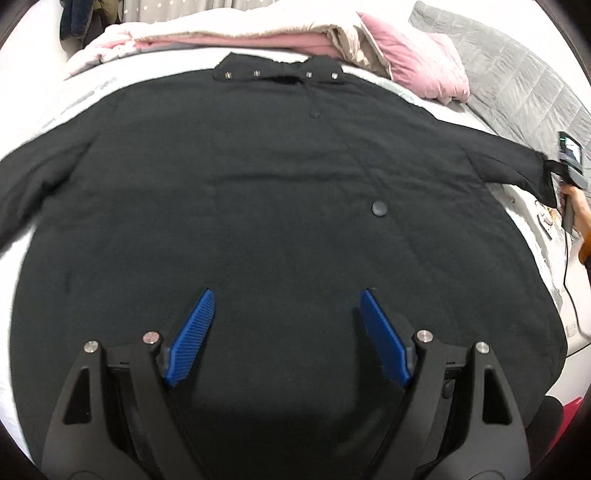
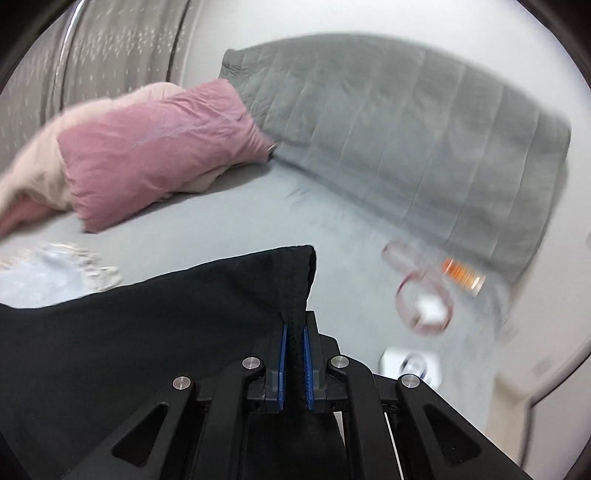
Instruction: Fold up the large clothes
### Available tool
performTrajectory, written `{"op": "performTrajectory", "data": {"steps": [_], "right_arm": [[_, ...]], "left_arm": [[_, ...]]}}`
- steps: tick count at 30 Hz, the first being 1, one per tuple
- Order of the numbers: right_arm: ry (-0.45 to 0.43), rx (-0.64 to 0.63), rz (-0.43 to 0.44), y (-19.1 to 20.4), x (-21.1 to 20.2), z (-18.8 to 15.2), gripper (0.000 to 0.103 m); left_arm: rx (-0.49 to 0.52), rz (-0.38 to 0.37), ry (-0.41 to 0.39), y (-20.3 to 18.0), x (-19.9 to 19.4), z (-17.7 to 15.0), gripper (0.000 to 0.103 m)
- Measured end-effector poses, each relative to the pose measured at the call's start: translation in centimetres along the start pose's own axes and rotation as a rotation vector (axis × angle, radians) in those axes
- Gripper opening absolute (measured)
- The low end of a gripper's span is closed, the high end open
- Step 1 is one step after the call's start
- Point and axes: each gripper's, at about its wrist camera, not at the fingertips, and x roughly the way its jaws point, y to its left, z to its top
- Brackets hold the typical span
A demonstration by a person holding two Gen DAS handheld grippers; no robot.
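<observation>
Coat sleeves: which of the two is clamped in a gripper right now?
The coat's sleeve on the right of the left wrist view: its cuff is pinched in the right gripper's shut jaws. The other sleeve lies free; the left gripper is open over the hem.

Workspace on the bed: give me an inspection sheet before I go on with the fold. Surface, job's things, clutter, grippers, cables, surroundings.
Surface: bed with a pale sheet, mostly covered.
Job's things: black coat spread flat, collar at the far side, both sleeves out sideways; sleeve cuff lifted off the sheet.
Clutter: pink pillow, grey quilt, beige and pink bedding, small blurred items on the sheet, not identifiable.
Grippers: left gripper open above the coat's lower part, nothing between the fingers; right gripper shut on the sleeve cuff.
Cables: one thin dark cable at the bed's right edge.
Surroundings: patterned curtain, dark clothes hanging.
</observation>
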Motion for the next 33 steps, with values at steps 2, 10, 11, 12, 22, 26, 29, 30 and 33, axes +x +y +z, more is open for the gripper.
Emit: {"op": "performTrajectory", "data": {"steps": [2, 10, 11, 12, 22, 26, 29, 30, 33], "right_arm": [[0.101, -0.065, -0.106, 2.5, 3.2, -0.6, 0.010], [-0.044, 0.012, -0.001, 8.1, -2.7, -0.2, 0.057], [-0.061, -0.003, 0.037, 9.0, -3.9, 0.2, 0.057], [-0.075, -0.021, 0.117, 10.8, -5.5, 0.9, 0.057], [-0.041, -0.218, 0.906, 34.2, -19.9, 4.6, 0.055], [0.009, -0.224, 0.991, 43.2, -21.2, 5.4, 0.054], [0.070, -0.169, 0.977, 49.3, -19.8, 5.6, 0.054], [0.089, -0.152, 0.956, 50.5, -19.1, 5.5, 0.054], [0.145, -0.149, 0.829, 54.0, -16.2, 4.3, 0.054]], "left_arm": [[0.020, 0.022, 0.015, -0.1, -0.1, -0.2, 0.082], [0.080, 0.041, 0.030, 1.3, -3.3, 4.6, 0.082], [0.076, 0.057, 0.011, 1.6, -3.4, 6.1, 0.082], [0.068, 0.065, -0.008, 1.9, -3.2, 7.6, 0.082], [-0.168, 0.016, -0.190, 6.5, 6.2, 16.7, 0.082], [-0.223, -0.014, -0.201, 6.7, 9.6, 14.5, 0.082], [-0.194, 0.001, -0.205, 6.0, 9.8, 14.4, 0.082], [-0.191, -0.018, -0.215, 5.9, 9.6, 14.5, 0.082], [-0.209, -0.063, -0.212, 6.4, 9.8, 14.3, 0.082]]}}
